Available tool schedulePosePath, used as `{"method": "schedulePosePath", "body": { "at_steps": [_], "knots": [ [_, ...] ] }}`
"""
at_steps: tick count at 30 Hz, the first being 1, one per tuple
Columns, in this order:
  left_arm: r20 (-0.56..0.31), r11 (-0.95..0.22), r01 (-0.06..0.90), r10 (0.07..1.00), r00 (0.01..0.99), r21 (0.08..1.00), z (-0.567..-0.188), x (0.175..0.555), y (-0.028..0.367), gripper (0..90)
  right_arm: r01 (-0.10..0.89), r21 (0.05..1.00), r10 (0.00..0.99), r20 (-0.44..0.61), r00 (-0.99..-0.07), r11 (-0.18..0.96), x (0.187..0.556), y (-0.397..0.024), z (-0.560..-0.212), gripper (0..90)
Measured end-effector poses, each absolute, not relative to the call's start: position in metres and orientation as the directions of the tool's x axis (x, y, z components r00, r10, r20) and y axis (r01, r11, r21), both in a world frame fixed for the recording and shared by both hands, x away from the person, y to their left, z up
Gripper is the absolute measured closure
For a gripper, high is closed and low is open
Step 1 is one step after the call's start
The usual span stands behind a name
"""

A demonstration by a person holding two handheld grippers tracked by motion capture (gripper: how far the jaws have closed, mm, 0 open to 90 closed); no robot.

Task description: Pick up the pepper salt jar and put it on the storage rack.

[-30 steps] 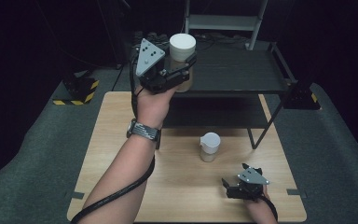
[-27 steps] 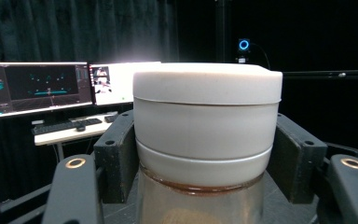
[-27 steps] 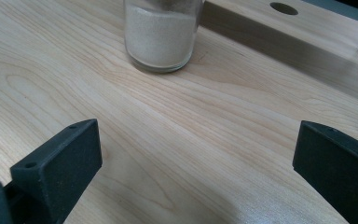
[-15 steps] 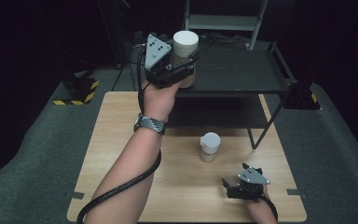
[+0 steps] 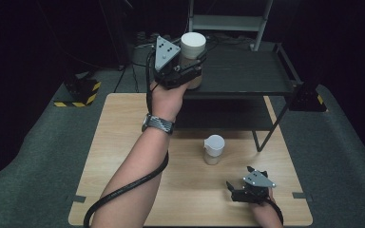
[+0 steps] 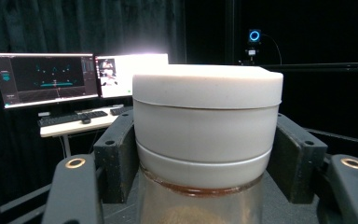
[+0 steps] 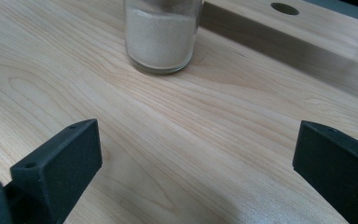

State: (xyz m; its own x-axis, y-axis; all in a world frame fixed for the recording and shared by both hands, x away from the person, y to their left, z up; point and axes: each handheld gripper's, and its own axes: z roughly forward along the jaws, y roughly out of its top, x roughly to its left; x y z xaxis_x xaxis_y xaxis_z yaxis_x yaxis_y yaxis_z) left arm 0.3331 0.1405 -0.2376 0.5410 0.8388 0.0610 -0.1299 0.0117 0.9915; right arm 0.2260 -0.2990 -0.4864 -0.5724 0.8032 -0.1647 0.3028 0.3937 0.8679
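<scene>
- The left hand-held gripper [image 5: 190, 71] is squeezed tight on a jar with a white lid [image 5: 193, 50].
- It holds the jar up in the air near the top middle of the high view, right at the front edge of the black shelf [image 5: 247, 71].
- The jar is not on the shelf yet. I think putting it down there is the step going on now.
- A second jar [image 5: 214, 149] with a white lid stands on the desk [image 5: 123, 142], in the middle of the high view. It looks like it waits for its turn.
- The right hand-held gripper [image 5: 240, 190] rests low on the desk at the bottom right. Its jaws are wide apart and hold nothing.
- So I think about half the work is left: set down the first jar, then fetch the second one.
- The left gripper view shows the held jar [image 6: 207, 126] up close, with a black pad [image 6: 116, 156] on each side. You can see the glass under the lid.
- That view also shows two lit screens [image 6: 79, 74] on a far table in the upper left.
- The right gripper view shows pale sandy powder inside the second jar [image 7: 161, 39] at the top, and the open jaws low at both sides.
</scene>
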Motion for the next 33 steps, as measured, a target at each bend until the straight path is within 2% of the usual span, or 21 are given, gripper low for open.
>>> {"method": "schedulePosePath", "body": {
  "at_steps": [29, 32, 33],
  "knots": [
    [0.037, 0.029, -0.114, 0.842, 0.539, 0.993, -0.2365, 0.3341, 0.1422, 33.1, 0.304, 0.867, 0.803, -0.164, -0.573, 0.394, 0.2261, -0.2987, -0.4863, 0.3],
    [0.003, 0.062, -0.103, 0.843, 0.537, 0.993, -0.2366, 0.333, 0.1422, 22.7, 0.305, 0.867, 0.803, -0.163, -0.573, 0.394, 0.2263, -0.2987, -0.4861, 0.3],
    [0.003, 0.062, -0.103, 0.843, 0.537, 0.993, -0.2366, 0.333, 0.1422, 21.7, 0.305, 0.867, 0.803, -0.163, -0.573, 0.394, 0.2263, -0.2987, -0.4861, 0.3]
  ]
}}
